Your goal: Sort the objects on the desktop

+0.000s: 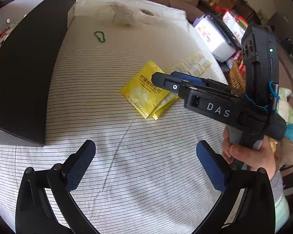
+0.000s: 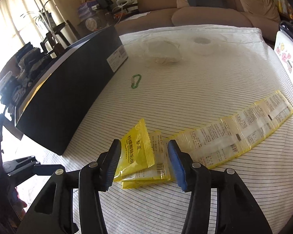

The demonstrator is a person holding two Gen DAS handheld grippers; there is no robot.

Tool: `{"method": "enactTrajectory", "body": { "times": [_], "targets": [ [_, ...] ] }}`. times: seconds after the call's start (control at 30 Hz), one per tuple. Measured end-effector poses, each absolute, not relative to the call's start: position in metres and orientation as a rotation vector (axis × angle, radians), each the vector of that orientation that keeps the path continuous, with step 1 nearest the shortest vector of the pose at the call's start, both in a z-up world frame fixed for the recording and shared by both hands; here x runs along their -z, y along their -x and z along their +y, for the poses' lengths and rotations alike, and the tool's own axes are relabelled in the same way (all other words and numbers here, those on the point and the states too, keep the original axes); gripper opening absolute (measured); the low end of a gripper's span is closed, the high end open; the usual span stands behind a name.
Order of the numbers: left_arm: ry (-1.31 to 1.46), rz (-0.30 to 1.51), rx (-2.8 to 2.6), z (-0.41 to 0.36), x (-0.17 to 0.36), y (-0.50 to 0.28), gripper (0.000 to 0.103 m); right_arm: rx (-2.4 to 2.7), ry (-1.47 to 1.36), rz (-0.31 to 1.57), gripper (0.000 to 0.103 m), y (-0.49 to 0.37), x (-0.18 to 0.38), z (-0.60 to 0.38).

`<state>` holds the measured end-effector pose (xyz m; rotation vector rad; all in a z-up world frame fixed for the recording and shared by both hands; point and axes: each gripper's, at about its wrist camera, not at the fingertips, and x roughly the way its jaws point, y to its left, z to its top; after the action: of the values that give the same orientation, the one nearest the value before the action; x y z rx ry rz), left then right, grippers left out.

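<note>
Folded yellow sachets [image 1: 146,91] [image 2: 140,156] lie in a small stack on the striped cloth [image 1: 127,156]. A connected strip of yellow-edged sachets [image 1: 193,64] [image 2: 234,136] stretches away from them to the right. My right gripper [image 1: 165,76] [image 2: 144,163] hovers over the stack, open. Its blue pads stand to either side of the sachets and do not press on them. My left gripper [image 1: 146,163] is open over bare cloth nearer the front, with nothing between its fingers. A green carabiner [image 1: 100,36] [image 2: 136,81] lies farther back.
A long black box [image 1: 25,78] [image 2: 68,97] stands along the left side. At the back lie a crumpled clear bag [image 1: 123,15] [image 2: 162,52] and a white tape roll [image 1: 146,13] [image 2: 202,42]. Packages and a wicker basket [image 1: 236,76] crowd the right edge.
</note>
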<state>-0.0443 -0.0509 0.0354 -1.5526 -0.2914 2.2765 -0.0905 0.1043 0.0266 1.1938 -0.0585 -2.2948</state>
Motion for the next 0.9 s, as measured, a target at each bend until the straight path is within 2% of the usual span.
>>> {"method": "enactTrajectory", "body": {
  "times": [0.27, 0.4, 0.5, 0.6, 0.9],
  "targets": [
    [1.562, -0.260, -2.278, -0.046, -0.032, 0.044, 0.103, 2.332, -1.210, 0.120, 0.052, 0.087, -0.020, 0.089],
    [1.550, -0.308, -2.293, -0.050, -0.035, 0.049, 0.103, 2.315, -1.229, -0.083, 0.052, 0.094, -0.025, 0.112],
    [1.482, -0.334, -2.306, -0.048, -0.045, 0.052, 0.103, 2.324, -1.255, -0.361, 0.052, 0.104, -0.030, 0.151],
    [1.395, -0.243, -2.321, -0.033, -0.054, 0.054, 0.103, 2.325, -1.303, -0.618, 0.057, 0.113, -0.026, 0.194],
    [1.357, -0.041, -2.246, 0.033, -0.040, 0.057, 0.103, 2.309, -1.370, -0.685, 0.057, 0.119, -0.014, 0.221]
  ]
}}
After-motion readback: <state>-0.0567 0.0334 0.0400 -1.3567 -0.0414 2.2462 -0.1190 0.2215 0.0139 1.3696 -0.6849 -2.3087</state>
